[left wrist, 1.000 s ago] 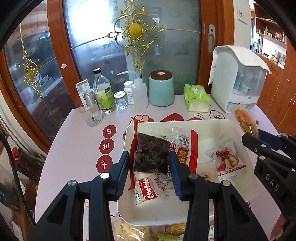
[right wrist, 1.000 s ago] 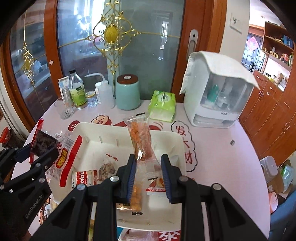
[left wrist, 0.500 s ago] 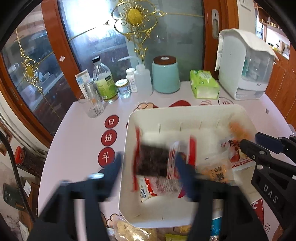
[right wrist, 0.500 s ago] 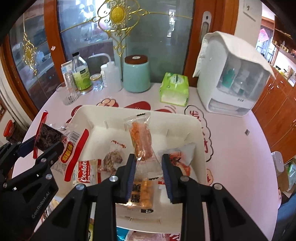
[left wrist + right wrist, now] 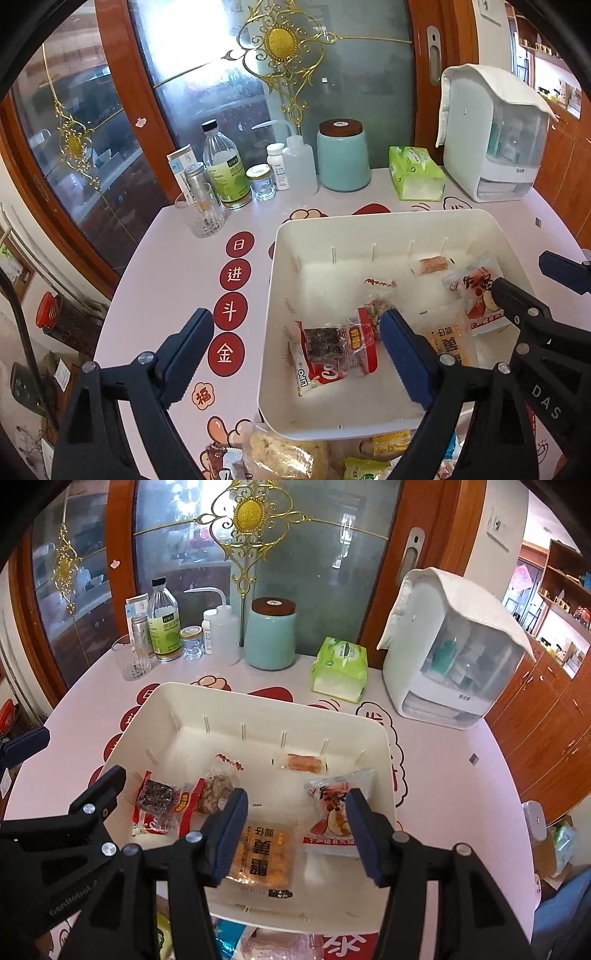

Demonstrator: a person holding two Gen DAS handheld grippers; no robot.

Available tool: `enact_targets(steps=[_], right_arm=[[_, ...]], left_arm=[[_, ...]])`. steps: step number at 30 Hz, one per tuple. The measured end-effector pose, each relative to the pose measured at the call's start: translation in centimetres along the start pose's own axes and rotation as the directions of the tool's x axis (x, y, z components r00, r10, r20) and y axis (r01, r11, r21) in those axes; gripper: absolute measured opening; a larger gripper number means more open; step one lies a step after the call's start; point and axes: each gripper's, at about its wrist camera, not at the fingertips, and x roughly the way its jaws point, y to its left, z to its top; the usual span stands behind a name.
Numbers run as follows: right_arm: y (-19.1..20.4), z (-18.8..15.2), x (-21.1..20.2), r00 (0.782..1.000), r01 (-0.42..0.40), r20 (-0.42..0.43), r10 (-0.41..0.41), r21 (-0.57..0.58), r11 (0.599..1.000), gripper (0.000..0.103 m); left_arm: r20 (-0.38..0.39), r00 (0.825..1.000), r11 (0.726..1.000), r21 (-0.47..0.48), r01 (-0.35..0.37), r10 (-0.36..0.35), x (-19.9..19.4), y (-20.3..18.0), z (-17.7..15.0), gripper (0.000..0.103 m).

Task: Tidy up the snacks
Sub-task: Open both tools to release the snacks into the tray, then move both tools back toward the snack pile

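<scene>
A big white tray [image 5: 373, 738] sits in the middle of the pink table [image 5: 443, 775]. Snacks lie inside it. At the lower left of the tray is a dark snack in a red and clear wrapper [image 5: 157, 797], lying on top of a cookie pack [image 5: 317, 373]. Just beside it is a brown lumpy snack in a clear bag [image 5: 218, 788]. Near the lower middle is an orange cracker pack [image 5: 260, 856]. To its right is a white pack with red writing [image 5: 334, 816]. Near the back wall of the tray lies a small orange snack [image 5: 304, 762], apart from the others.

The left gripper [image 5: 295, 354] has its jaws wide open and holds nothing. One finger hangs over the table and the other over the tray, with the dark snack below and between them. The right gripper [image 5: 293, 834] also has its jaws wide open and holds nothing. It hangs over the orange cracker pack and the white pack.

More snack bags [image 5: 284, 456] lie on the table at the bottom of the left picture, outside the tray.

At the back of the table stand a blue-green jar with a brown lid [image 5: 271, 635], a green tissue pack [image 5: 341, 668], a bottle with a green label [image 5: 162, 622], a glass cup [image 5: 131, 662] and a white machine with a cloth on top [image 5: 454, 653].
</scene>
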Motion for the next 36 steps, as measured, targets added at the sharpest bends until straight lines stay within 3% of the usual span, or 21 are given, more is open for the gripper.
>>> enact_targets(steps=[19,31,36], right_arm=[[0.0,-3.3,-4.5,1.000,-0.003,0.002,0.003,0.029,1.000,0.056],[1.1,-7.8,-8.3,0.998,-0.037,-0.041,0.041,0.083,0.996,0.056],[2.5,-9.2,-8.9,0.992,-0.100,-0.068,0.108,0.112,0.989,0.056]], left_arm=[[0.020,0.999,0.999,-0.022,0.048,-0.048,-5.3,1.7,-3.2,0.091],[0.014,0.993,0.992,-0.055,0.115,-0.114,-8.8,6.7,-7.5,0.091],[-0.001,0.991,0.987,-0.081,0.136,-0.137,-9.2,9.1,-9.4,0.091]])
